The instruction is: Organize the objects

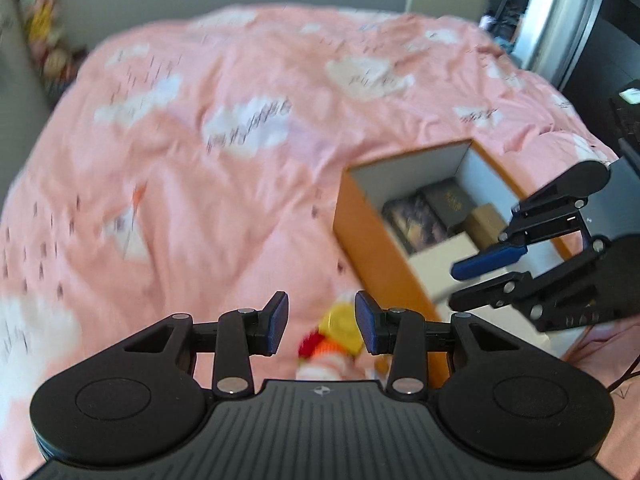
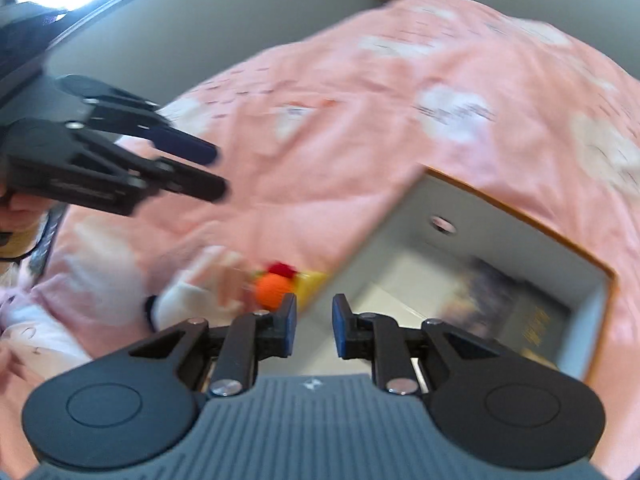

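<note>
1. The left gripper (image 1: 321, 322) has its fingers partly apart and bare; nothing is between them.
2. A blurred yellow, orange and red toy (image 1: 334, 336) lies on the pink bed cover (image 1: 224, 184) just past those fingers.
3. The right gripper (image 2: 314, 326) shows a narrow gap, holding nothing, above the orange box (image 2: 520, 216).
4. Small boxes (image 1: 432, 212) lie inside, right of the left fingers.

Pink cloud-print duvet (image 1: 240, 168), orange box (image 1: 372, 248)
</note>
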`<state>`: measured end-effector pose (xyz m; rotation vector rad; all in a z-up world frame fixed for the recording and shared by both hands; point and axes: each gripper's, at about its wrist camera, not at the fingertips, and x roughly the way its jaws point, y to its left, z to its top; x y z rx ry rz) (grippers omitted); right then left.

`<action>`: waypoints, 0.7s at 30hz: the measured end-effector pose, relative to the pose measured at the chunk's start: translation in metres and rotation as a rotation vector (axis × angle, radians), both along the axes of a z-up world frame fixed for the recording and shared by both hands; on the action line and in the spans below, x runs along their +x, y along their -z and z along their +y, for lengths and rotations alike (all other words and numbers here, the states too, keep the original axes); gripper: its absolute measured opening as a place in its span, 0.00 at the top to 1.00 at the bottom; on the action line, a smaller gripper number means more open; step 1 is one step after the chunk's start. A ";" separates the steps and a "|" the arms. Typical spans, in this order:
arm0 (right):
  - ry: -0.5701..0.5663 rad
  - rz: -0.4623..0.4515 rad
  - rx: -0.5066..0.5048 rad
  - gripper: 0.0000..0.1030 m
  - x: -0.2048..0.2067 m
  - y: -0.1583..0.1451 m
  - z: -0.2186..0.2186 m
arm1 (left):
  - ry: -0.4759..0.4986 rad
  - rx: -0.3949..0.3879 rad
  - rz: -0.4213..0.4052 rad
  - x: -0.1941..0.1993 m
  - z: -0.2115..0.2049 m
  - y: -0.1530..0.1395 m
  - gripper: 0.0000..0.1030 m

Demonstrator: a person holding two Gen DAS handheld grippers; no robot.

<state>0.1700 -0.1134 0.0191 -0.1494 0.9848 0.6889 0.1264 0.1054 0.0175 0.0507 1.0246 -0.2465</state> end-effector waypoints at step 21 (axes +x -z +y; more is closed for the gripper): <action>-0.505 0.020 -0.425 0.63 0.066 0.070 0.090 | 0.178 -0.068 0.364 0.077 0.007 0.117 0.46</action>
